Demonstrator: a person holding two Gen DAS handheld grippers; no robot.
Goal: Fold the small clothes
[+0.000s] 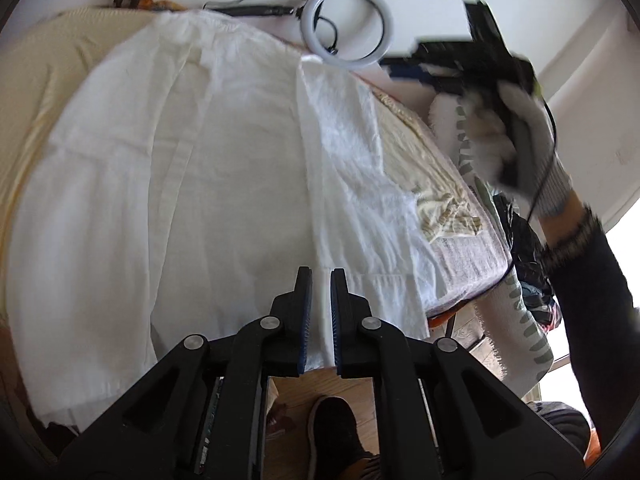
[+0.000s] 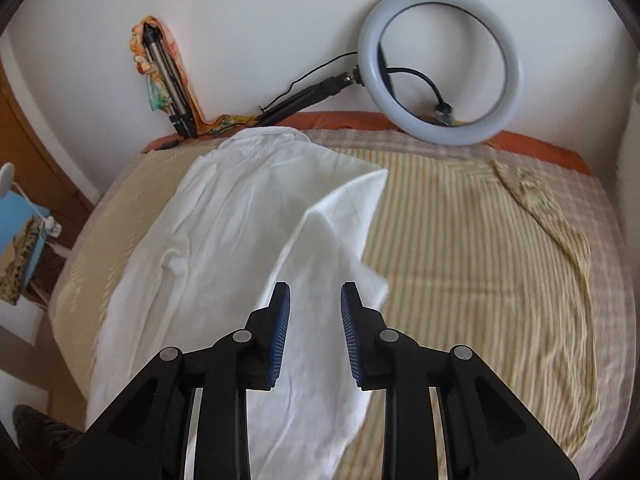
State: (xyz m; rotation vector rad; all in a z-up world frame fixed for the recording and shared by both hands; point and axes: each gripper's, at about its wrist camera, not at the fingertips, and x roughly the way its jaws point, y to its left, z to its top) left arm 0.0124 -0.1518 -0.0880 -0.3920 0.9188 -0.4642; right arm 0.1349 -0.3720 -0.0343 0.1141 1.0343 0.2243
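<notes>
Pinching the white garment (image 1: 208, 184)'s near hem, left gripper (image 1: 321, 276); only its view shows the gloved hand (image 1: 516, 140). Right gripper (image 2: 315, 292) gapes empty.

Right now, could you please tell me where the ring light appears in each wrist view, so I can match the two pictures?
Left wrist view: the ring light sits small at the top centre, against the wall beyond the white garment.
Right wrist view: the ring light is large at the upper right, leaning on the wall behind the bed.
Shared landmark: the white garment spread on the striped bedcover.
</notes>
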